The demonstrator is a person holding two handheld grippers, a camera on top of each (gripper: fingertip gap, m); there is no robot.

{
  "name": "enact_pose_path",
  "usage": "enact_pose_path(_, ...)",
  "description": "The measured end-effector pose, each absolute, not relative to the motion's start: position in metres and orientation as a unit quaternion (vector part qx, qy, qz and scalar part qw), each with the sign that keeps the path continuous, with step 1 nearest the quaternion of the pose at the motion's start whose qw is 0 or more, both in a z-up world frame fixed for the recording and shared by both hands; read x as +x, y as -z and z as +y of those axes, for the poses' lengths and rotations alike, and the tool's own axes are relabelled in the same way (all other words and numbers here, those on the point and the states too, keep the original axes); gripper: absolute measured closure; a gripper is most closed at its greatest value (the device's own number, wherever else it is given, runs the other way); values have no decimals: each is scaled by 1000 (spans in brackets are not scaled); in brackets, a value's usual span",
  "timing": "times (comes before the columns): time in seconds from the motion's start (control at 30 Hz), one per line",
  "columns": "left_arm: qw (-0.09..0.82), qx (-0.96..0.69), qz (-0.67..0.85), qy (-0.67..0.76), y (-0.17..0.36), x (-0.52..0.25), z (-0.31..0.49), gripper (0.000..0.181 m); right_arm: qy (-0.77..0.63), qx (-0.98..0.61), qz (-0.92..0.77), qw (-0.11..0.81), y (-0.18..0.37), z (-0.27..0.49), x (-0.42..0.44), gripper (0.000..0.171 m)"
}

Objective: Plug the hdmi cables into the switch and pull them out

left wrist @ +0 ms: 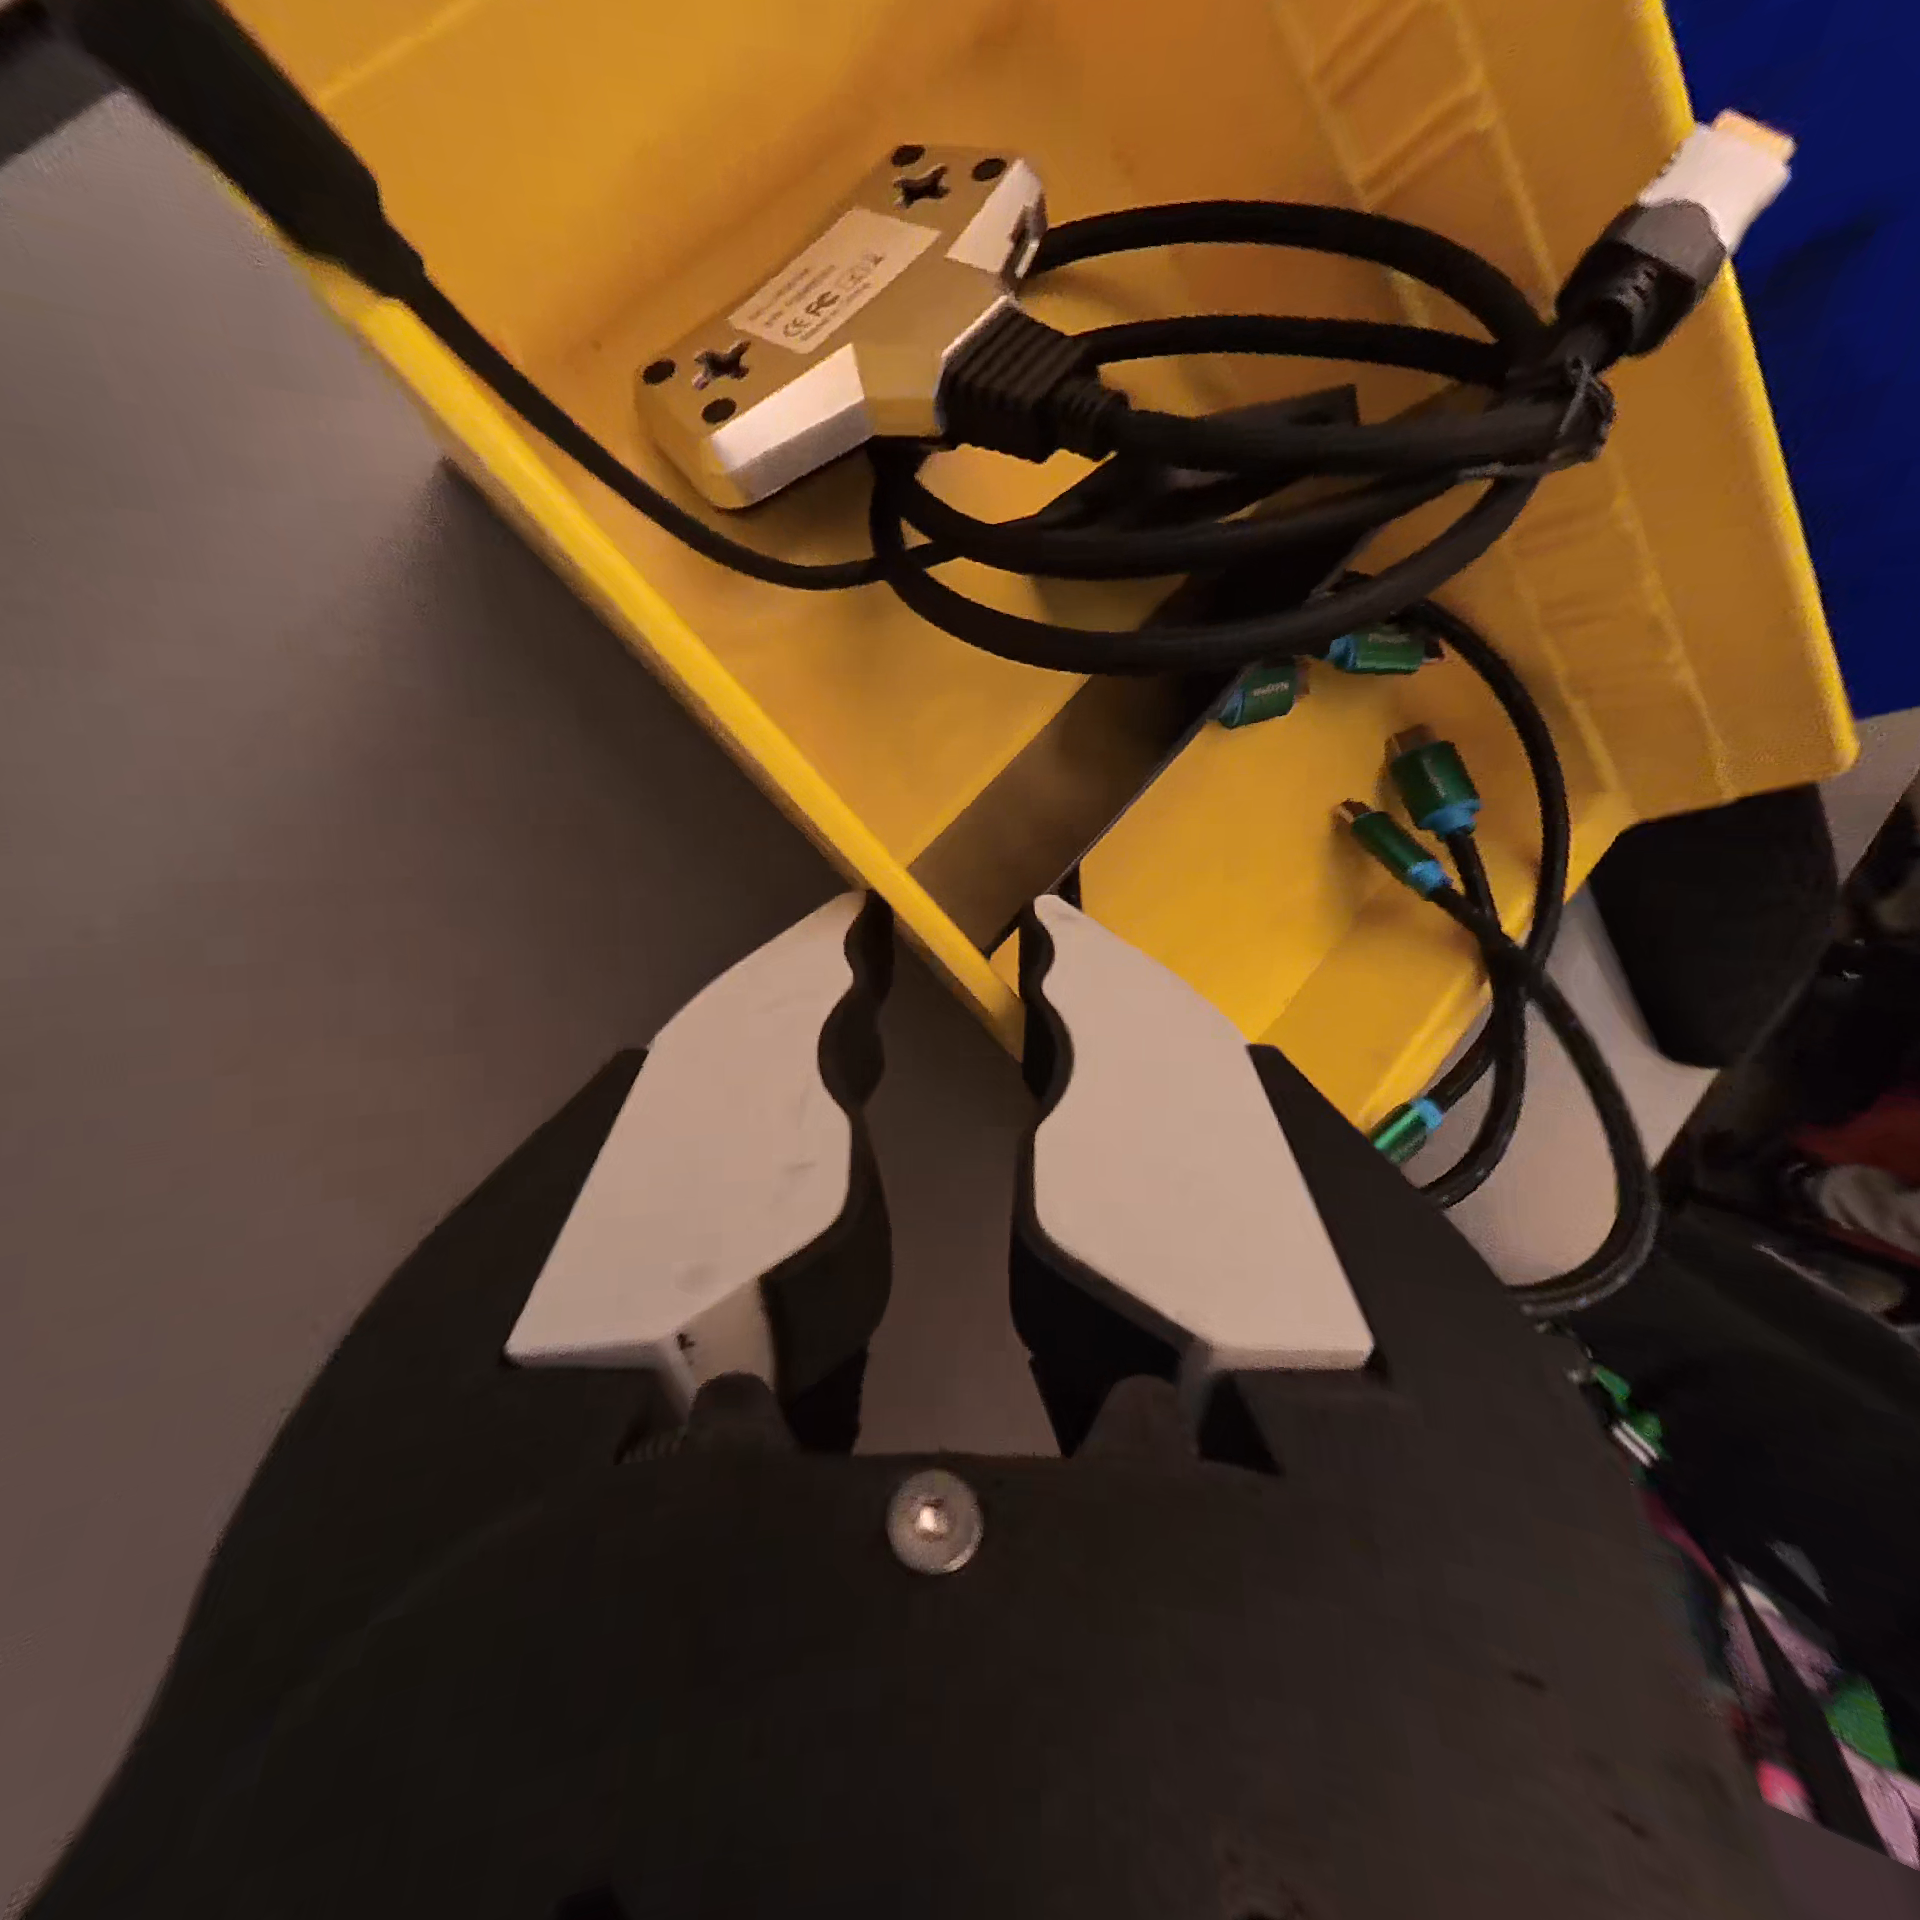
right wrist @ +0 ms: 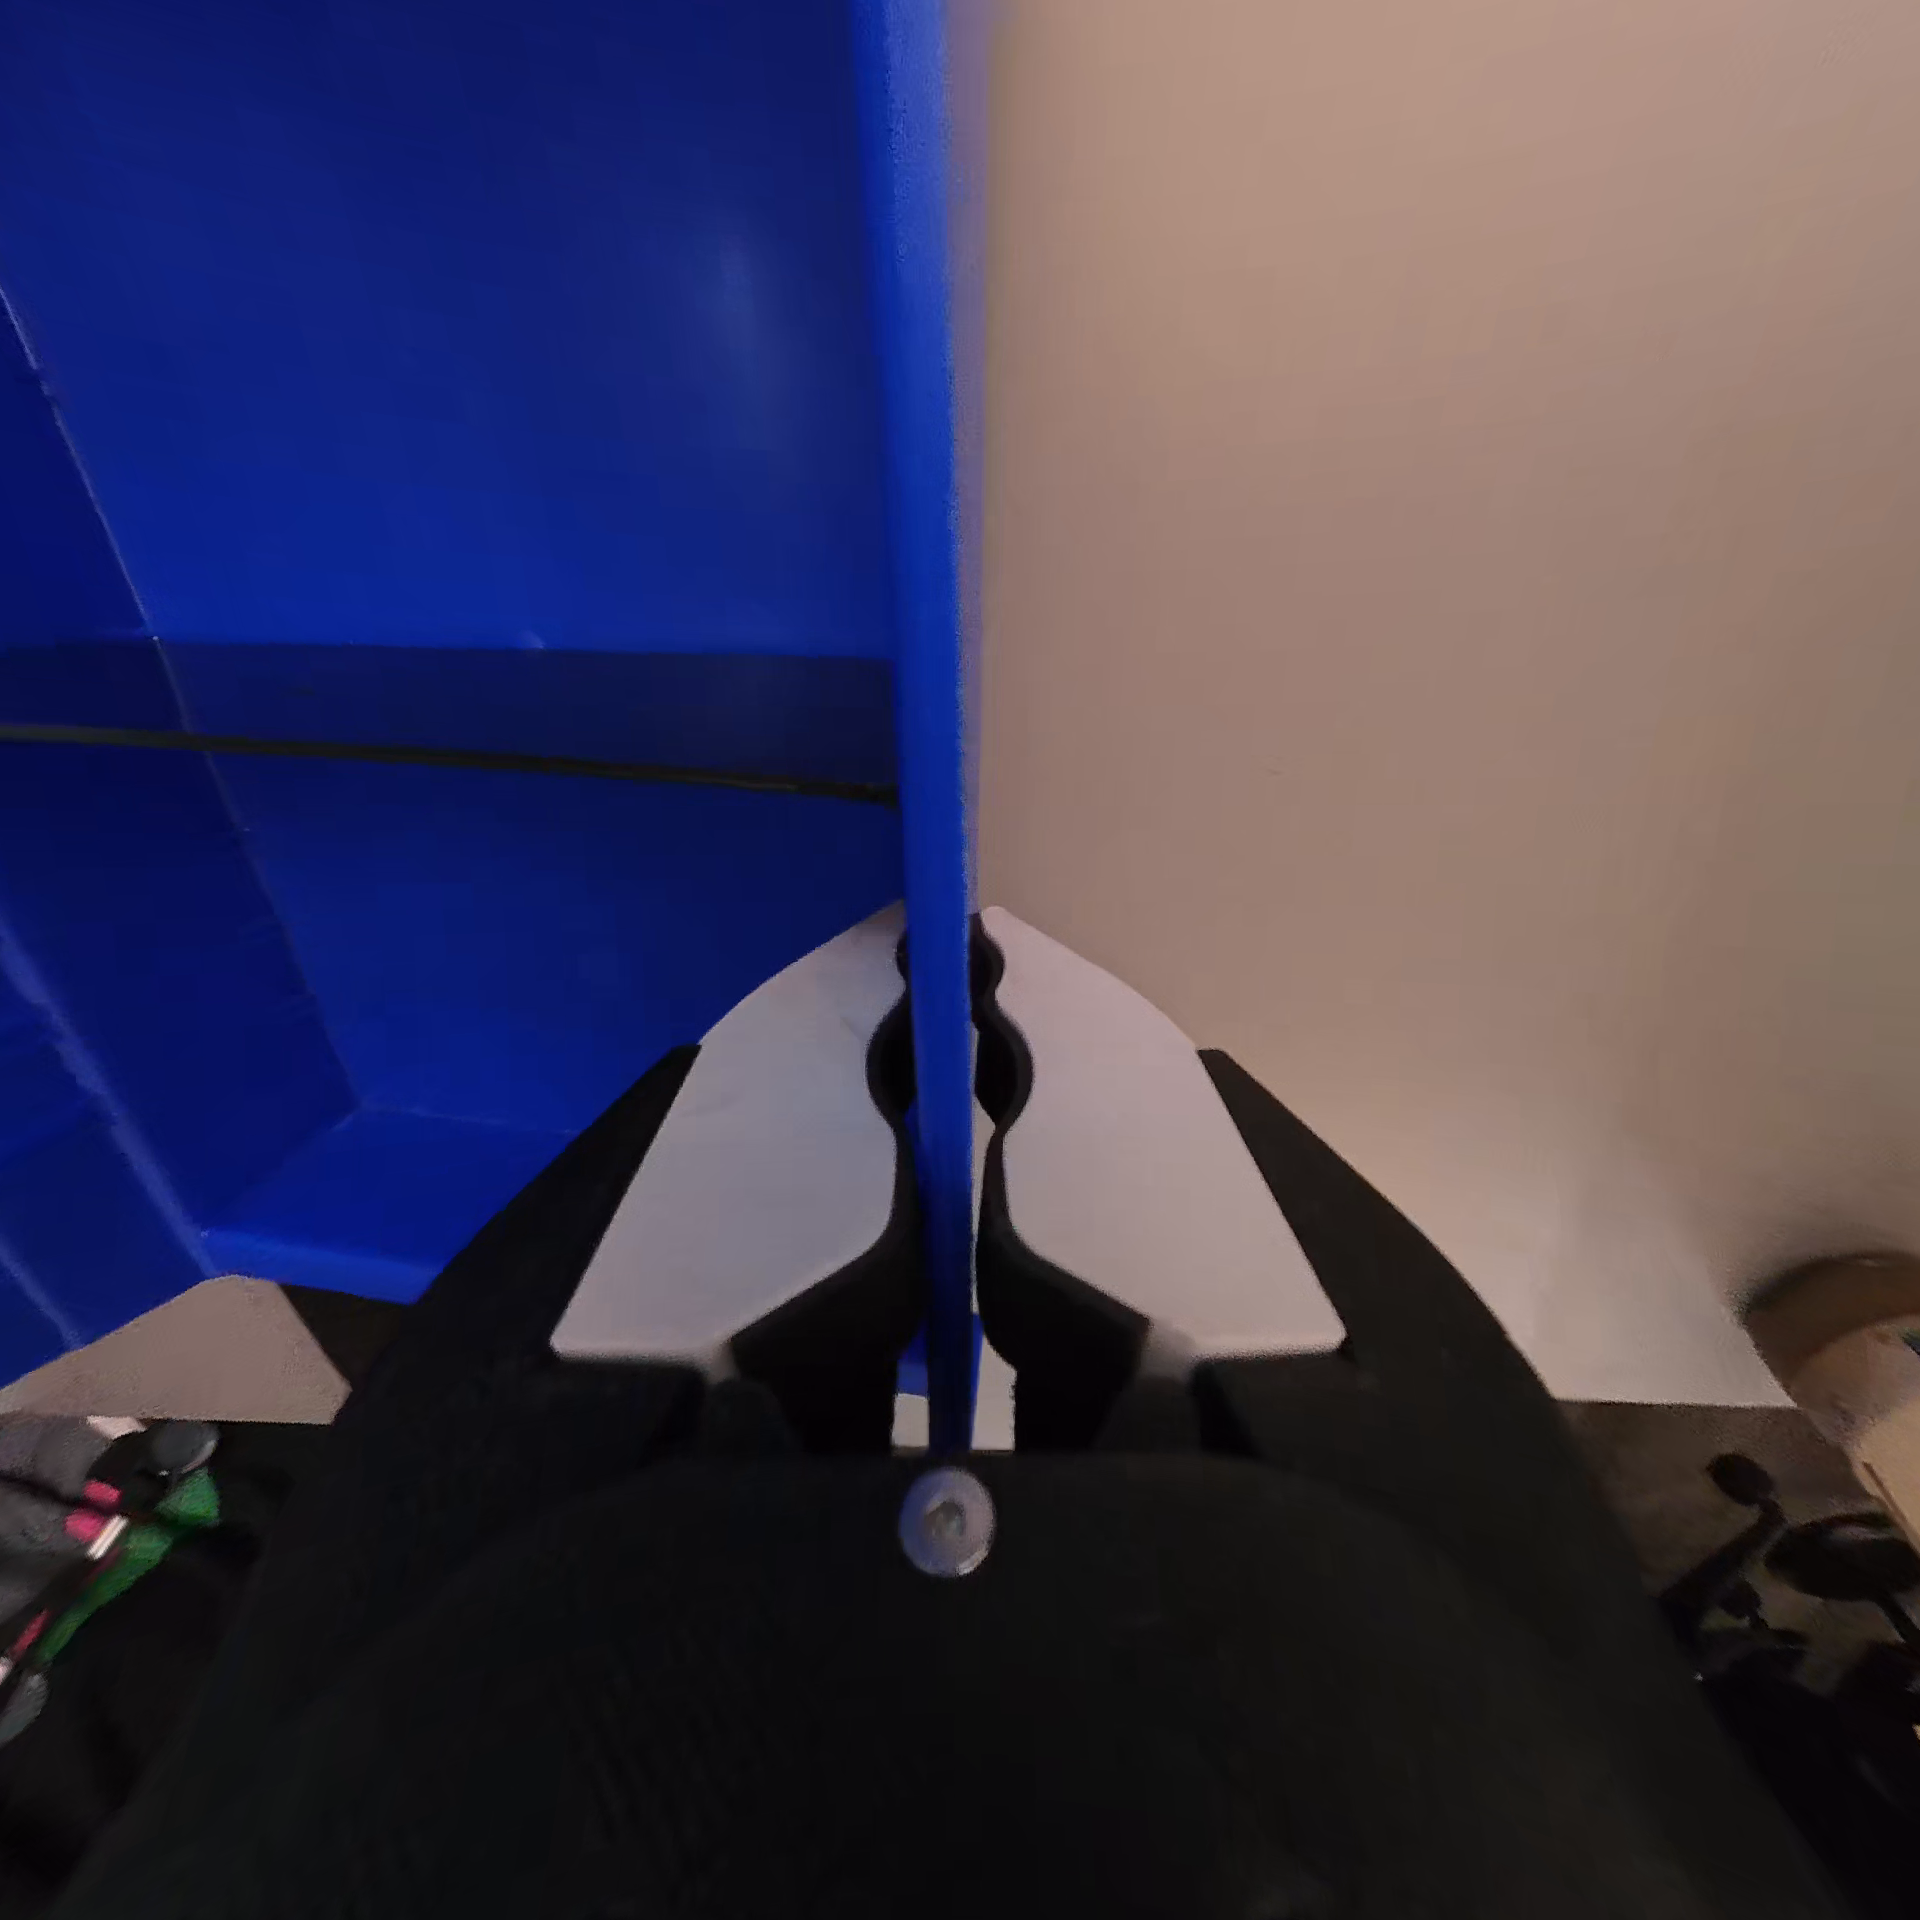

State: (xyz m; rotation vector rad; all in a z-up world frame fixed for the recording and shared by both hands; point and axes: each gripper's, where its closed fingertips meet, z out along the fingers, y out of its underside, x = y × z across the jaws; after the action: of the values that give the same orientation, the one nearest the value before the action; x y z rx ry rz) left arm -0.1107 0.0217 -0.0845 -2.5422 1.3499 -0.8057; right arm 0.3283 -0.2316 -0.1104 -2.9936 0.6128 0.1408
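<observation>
Gripping the two plastic bins appears to be the business of the moment, not the cables. Biggest in view are the bins themselves: a yellow plastic bin [left wrist: 644,135] fills the left wrist view, and a blue plastic bin [right wrist: 436,447] fills half of the right wrist view, with a pale wall beside it.

The left gripper [left wrist: 951,920] has its jaws partly open astride the yellow bin's near rim; whether they press on it I cannot tell. The right gripper [right wrist: 940,920] has its jaws closed down on the thin side wall of the blue bin, which runs straight between them.

Inside the yellow bin lies the small silver box-shaped switch [left wrist: 831,332], underside up, with a black ribbed plug seated in one side. A tied bundle of black braided HDMI cable [left wrist: 1299,457] lies beside it, its grey-and-white free plug [left wrist: 1704,208] poking over the far rim. Smaller green-tipped cables [left wrist: 1429,790] lie nearer the corner.

As a judgement, the task proper is barely begun: no free plug is held, and plugging and pulling both remain.
</observation>
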Motion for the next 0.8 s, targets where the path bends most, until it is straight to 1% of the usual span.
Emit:
enact_pose_path(0.2, 51, -902, 348, 251, 82, -230, 64, 166, -77, -982, 169, 41, 128, -197, 280, 165)
enact_pose_path(0.27, 67, -916, 327, 223, 81, -271, 75, 167, -94, -980, 169, 38, 135, -188, 268, 165)
enact_pose_path(0.47, 119, -946, 275, 125, 77, -378, 98, 172, -88, -980, 174, 45, 136, -174, 273, 166)
enact_pose_path(0.57, 133, -951, 238, 149, 77, -404, 102, 173, -81, -978, 185, 47, 136, -176, 286, 165)
enact_pose_path(0.67, 161, -944, 236, 167, 76, -417, 110, 172, -81, -973, 212, 48, 136, -181, 300, 165)
enact_pose_path(0.8, 180, -935, 287, 110, 75, -427, 119, 172, -74, -970, 223, 54, 136, -184, 308, 166)
